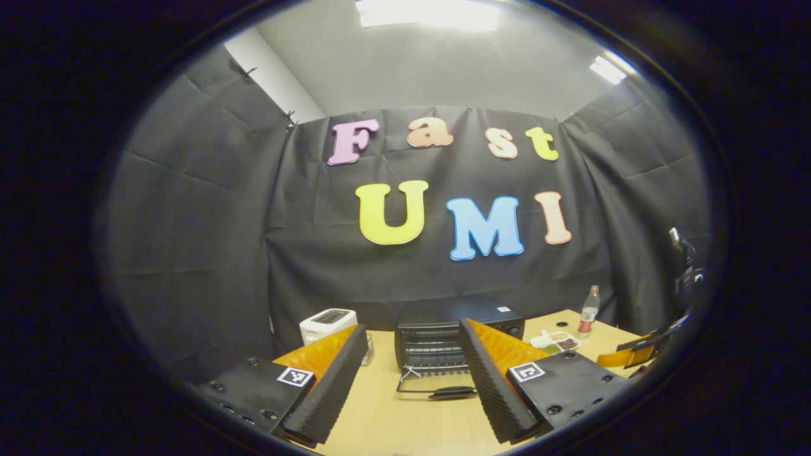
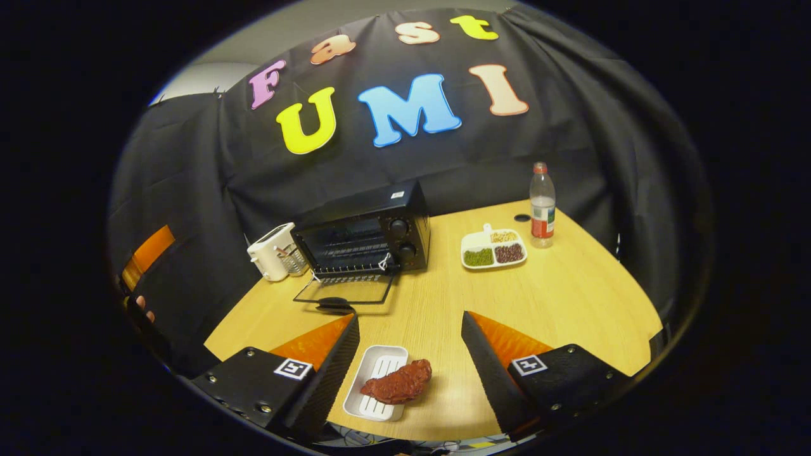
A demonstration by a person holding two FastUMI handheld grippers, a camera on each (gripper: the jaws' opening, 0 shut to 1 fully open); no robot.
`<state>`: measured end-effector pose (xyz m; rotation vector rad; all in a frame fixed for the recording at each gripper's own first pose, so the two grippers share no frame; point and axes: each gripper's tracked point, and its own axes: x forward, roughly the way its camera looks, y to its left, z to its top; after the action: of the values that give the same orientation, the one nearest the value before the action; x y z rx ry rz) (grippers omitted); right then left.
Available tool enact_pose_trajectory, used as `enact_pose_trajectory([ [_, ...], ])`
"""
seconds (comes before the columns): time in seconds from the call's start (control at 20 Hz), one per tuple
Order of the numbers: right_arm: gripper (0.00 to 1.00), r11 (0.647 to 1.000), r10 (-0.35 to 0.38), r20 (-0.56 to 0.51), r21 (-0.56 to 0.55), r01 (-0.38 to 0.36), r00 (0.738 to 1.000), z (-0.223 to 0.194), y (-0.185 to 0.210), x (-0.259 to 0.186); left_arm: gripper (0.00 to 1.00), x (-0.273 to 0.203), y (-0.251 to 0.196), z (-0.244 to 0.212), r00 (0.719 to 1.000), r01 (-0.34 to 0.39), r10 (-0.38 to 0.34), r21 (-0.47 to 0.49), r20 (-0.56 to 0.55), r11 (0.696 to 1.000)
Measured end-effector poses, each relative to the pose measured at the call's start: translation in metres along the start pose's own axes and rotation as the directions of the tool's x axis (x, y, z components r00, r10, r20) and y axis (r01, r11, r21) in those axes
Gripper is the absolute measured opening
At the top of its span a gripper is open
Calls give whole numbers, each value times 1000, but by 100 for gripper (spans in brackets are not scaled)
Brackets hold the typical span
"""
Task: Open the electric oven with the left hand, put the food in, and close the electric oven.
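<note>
Left gripper view, left to right. A white toaster (image 1: 327,323) stands at the back of the wooden table (image 1: 405,424), close to the black cloth wall. Just to its right is the black oven (image 1: 443,335), its door (image 1: 437,387) swung down flat onto the table, handle toward the camera, wire rack visible inside. The left gripper (image 1: 412,380) is raised above the table in front of the oven; its fingers are spread wide apart and grip nothing. Farther right lie a white divided plate (image 1: 556,342) of dry foods and, behind it, a plastic bottle (image 1: 589,310) with a red cap. The other gripper shows at the far right edge.

Right gripper view, left to right. Part of a hand (image 2: 144,307) shows at the left edge. The toaster (image 2: 271,252) stands beside the oven (image 2: 361,231), whose door (image 2: 345,290) lies open on the table (image 2: 570,304). Near the front edge a small white ribbed tray (image 2: 374,386) carries the reddish-brown food (image 2: 398,384), which overhangs the tray's right side. The right gripper (image 2: 408,364) hovers with the tray and food between its widely parted fingers, touching neither. To the right stand the divided plate (image 2: 494,248) and the bottle (image 2: 542,204), well apart from the oven.
</note>
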<state>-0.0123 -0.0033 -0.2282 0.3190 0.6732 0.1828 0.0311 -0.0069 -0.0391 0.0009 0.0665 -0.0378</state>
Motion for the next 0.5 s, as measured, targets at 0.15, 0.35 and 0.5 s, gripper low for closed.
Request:
enact_pose_trajectory([
  [0.15, 98, 997, 21, -91, 71, -15, 996, -26, -7, 10, 100, -13, 4, 7, 1000, -22, 22, -4, -5, 1000],
  [0.35, 98, 986, 55, -180, 166, -25, 982, -58, -11, 14, 100, -30, 6, 10, 999, -40, 40, 23, -6, 999],
  [0.5, 97, 959, 91, -231, 283, -23, 969, -76, -11, 22, 100, -41, 6, 11, 999, -50, 50, 39, -6, 998],
])
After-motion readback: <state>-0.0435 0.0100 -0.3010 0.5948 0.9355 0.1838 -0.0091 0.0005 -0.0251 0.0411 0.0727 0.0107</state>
